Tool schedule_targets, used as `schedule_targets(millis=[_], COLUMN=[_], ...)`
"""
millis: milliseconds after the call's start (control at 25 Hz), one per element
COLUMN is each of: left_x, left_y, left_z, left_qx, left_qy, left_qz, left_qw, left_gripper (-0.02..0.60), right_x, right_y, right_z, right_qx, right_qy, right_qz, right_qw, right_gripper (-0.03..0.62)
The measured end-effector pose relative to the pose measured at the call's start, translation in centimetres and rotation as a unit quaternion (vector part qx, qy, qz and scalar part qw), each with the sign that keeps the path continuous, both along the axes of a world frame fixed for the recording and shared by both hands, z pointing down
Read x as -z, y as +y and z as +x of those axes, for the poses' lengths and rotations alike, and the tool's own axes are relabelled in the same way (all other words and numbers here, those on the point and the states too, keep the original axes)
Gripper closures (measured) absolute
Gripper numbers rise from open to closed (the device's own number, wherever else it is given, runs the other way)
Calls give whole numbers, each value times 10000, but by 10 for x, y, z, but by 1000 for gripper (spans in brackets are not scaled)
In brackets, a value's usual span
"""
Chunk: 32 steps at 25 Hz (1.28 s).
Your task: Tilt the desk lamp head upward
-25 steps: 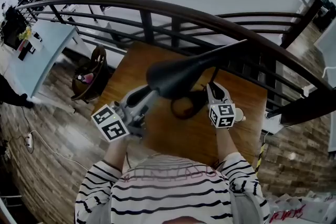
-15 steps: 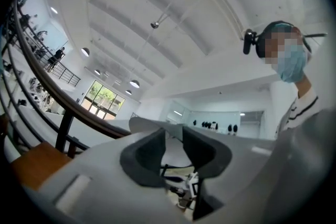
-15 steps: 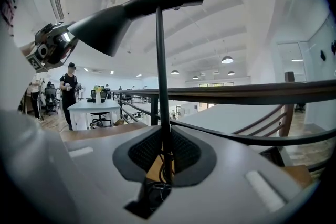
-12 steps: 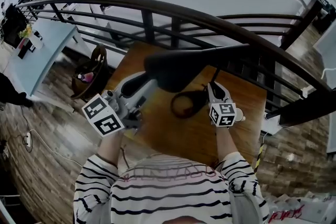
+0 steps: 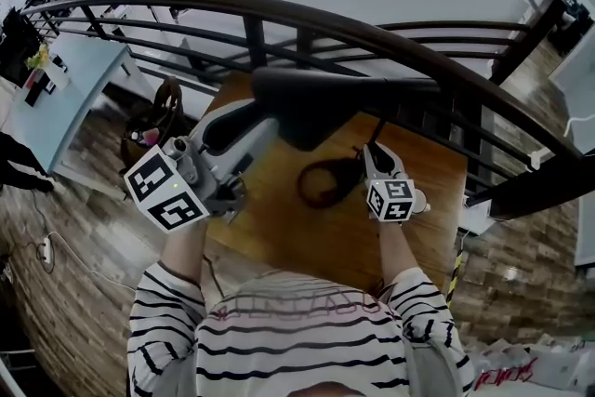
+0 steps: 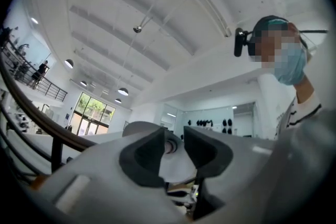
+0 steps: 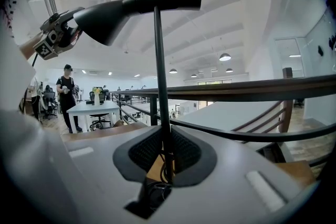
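A black desk lamp head [image 5: 311,112] hangs above a wooden counter [image 5: 418,218], its cone flaring toward the person's left and its neck running close to level toward the right. Below it, the lamp's ring-shaped base [image 5: 321,186] rests on the counter beside a dark curved handrail [image 5: 390,37].

The left hand-held gripper [image 5: 244,121] meets the wide end of the lamp head. Its own view looks up at the ceiling and shows its 2 dark pads [image 6: 144,157] drawn near each other, with a pale surface [image 6: 176,168] filling the narrow gap. What that surface is cannot be told there. The right gripper view settles it: from below, the left hand-held gripper [image 7: 55,34] is clamped on the rim of the lamp head [image 7: 113,13].

The right hand-held gripper [image 5: 371,153] reaches in from the person's right. Only its own view shows its grasp clearly, where the right hand-held gripper [image 7: 165,152] is closed on the lamp's thin black stem [image 7: 159,71], which rises straight from between the 2 jaws to the neck.

That view also takes in a standing person [image 7: 68,94] in dark clothes by a white table [image 7: 97,107] beyond the rail. The head view shows the wearer's striped sleeves [image 5: 163,321].
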State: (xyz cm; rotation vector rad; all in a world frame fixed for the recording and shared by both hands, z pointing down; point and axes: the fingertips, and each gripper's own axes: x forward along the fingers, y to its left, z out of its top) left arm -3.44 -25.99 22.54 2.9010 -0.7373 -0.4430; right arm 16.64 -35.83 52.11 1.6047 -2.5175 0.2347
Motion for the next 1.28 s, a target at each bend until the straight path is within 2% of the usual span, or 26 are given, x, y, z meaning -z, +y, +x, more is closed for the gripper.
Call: schedule_targets(millis=[160, 520, 720, 840, 1040, 1280], left_x=[11, 10, 7, 6, 3, -2], left_y=[-1, -4, -3, -2, 4, 10], left_z=[5, 5, -2, -7, -17, -28], left_qx=[-54, -102, -47, -65, -69, 95], left_qy=[-124, 33, -35, -37, -48, -29], left_qz=[134, 127, 119, 150, 170, 236], left_qw=[9998, 9999, 9999, 9999, 9998, 9997], left_gripper=[461, 460, 459, 457, 457, 454], right_x=[0, -1, -6, -8, -1, 6], right_y=[-1, -2, -2, -3, 1, 19], right_z=[0, 1, -3, -11, -22, -28], right_qx=[-31, 2, 3, 10, -32, -151], right_qy=[-35, -141, -214, -82, -141, -153], right_qz=[-39, -76, -328, -419, -395, -336], right_qw=[10000, 9999, 9992, 9991, 9991, 9992], right_gripper=[559, 557, 544, 502, 449, 437])
